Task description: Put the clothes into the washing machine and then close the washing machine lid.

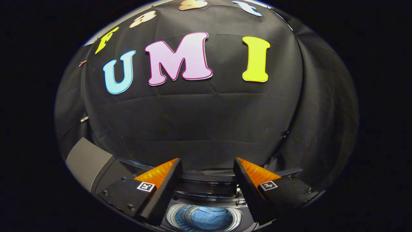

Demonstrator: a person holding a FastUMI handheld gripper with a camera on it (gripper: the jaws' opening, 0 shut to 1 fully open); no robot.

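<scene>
crumpled blue clothes (206, 216) below splayed gripper (207, 169)

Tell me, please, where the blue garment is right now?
In the gripper view, the blue garment lies inside the washing machine drum, below and between the open gripper's two fingers, which hold nothing.

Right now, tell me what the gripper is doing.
Gripper: open, jaws spread apart, holding nothing, above the washing machine with blue clothes in its drum.
</scene>
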